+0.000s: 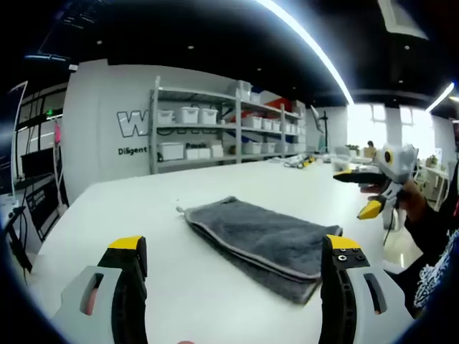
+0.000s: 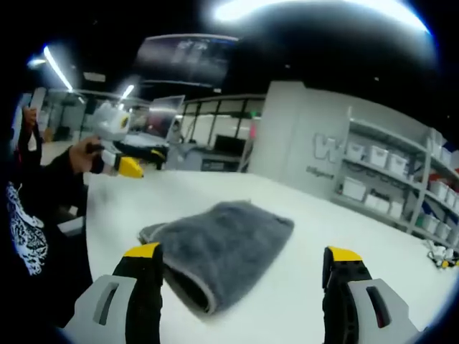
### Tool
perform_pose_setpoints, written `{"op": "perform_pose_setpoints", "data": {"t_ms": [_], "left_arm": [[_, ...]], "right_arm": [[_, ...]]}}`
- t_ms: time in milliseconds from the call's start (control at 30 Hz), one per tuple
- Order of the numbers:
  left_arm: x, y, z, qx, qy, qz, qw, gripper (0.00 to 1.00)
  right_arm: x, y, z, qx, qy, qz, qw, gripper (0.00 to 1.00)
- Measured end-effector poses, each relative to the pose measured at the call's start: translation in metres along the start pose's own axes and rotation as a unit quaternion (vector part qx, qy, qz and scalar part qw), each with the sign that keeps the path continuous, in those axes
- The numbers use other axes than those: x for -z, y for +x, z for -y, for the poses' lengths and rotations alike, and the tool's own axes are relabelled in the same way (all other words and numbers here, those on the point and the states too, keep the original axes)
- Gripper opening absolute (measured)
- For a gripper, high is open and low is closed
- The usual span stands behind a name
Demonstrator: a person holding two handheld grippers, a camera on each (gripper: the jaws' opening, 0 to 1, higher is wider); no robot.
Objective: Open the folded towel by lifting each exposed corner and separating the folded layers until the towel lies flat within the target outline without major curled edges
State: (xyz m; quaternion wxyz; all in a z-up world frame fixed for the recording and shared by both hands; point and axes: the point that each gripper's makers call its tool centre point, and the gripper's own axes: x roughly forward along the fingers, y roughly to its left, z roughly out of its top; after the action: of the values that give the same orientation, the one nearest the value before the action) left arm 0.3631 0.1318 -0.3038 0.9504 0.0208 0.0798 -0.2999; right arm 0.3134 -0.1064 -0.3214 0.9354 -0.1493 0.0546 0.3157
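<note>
Your left tool spread wide, grasping nothing, hovering just short of towel. Towel grey, folded in layers, lies mid tabletop, stacked hems facing you. Your right tool likewise spread, empty, above towel's rounded fold end. Judgement: unfolding not yet begun; every corner lift and layer separation remains. Target outline not discernible. Storage shelves stand beyond tabletop.

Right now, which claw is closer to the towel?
The left claw: the grey towel lies just past its open tips. The right claw is raised off to the side.
</note>
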Motion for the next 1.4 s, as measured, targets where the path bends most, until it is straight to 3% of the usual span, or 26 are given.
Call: {"op": "perform_pose_setpoints", "data": {"t_ms": [200,300,400,667,733,800,967,1033,1400], "left_arm": [[-0.002,0.002,0.005,0.003,-0.005,0.008,0.9999,0.99],[0.0,0.001,0.005,0.002,-0.004,0.006,1.0,0.99],[0.001,-0.002,0.001,-0.003,-0.004,0.005,1.0,0.99],[-0.001,-0.004,0.0,-0.019,-0.004,0.012,0.9997,1.0],[0.0,-0.006,0.0,-0.018,0.001,0.008,0.9998,1.0],[-0.001,-0.009,-0.001,-0.019,0.0,0.009,0.9998,1.0],[-0.001,-0.011,-0.006,-0.022,-0.003,0.012,0.9997,1.0],[-0.001,-0.011,-0.005,-0.02,-0.003,0.013,0.9997,1.0],[0.004,-0.009,-0.006,-0.016,-0.003,0.007,0.9998,1.0]], "right_arm": [[0.004,-0.008,-0.007,0.002,0.019,0.006,0.9998,0.89],[0.01,-0.016,-0.039,-0.052,0.023,-0.003,0.9984,0.89],[0.015,-0.023,-0.049,-0.058,0.022,-0.01,0.998,0.89],[0.029,-0.02,-0.083,-0.098,0.071,-0.015,0.9925,0.7],[0.028,-0.018,-0.095,-0.114,0.102,-0.007,0.9882,0.62],[0.032,-0.016,-0.106,-0.131,0.117,-0.012,0.9844,0.62],[0.043,-0.005,-0.106,-0.121,0.129,-0.027,0.9838,0.64],[0.047,0.0,-0.104,-0.118,0.158,-0.031,0.9799,0.64],[0.04,0.021,-0.102,-0.096,0.229,-0.003,0.9687,0.7]]}}
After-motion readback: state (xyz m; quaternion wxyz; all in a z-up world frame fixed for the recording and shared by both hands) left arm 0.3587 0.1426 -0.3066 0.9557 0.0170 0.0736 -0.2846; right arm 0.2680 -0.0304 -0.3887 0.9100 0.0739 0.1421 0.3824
